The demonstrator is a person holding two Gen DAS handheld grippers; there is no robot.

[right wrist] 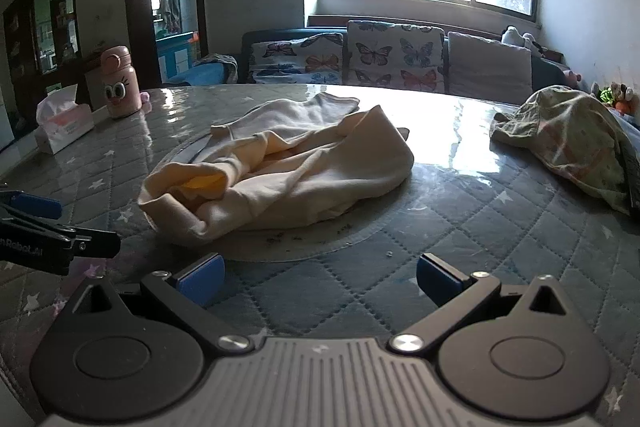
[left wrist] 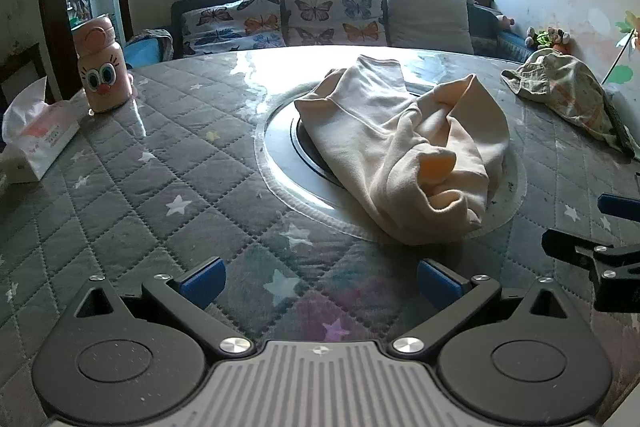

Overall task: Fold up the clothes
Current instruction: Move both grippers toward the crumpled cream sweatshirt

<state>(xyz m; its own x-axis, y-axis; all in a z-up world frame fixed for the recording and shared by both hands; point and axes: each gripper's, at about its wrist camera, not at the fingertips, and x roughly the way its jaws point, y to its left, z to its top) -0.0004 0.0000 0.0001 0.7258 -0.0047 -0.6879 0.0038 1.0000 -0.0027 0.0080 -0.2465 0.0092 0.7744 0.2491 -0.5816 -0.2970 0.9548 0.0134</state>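
Cream garment (left wrist: 404, 143) lies rumpled, not flat, on the table's centre disc (left wrist: 280, 143), probably trousers. Left gripper (left wrist: 318, 281) and right gripper (right wrist: 319, 279) are held wide, empty, just short of it, suiting a two-point pickup. Patterned garment (right wrist: 568, 143) is heaped well apart.

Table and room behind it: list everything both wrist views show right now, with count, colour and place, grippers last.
cream garment: 1, cream, crumpled at table centre over the round inset
patterned garment: 1, olive-green print, heaped at the table's far right
table: 1, grey quilted star cover under clear film
bottle: 1, pink with cartoon eyes, far left of the table
tissue box: 1, white and pink, left edge near the bottle
sofa cushions: butterfly print plus one plain grey, below the window
left gripper: 1, black with blue pads, open, short of the cream garment
right gripper: 1, same, open, empty
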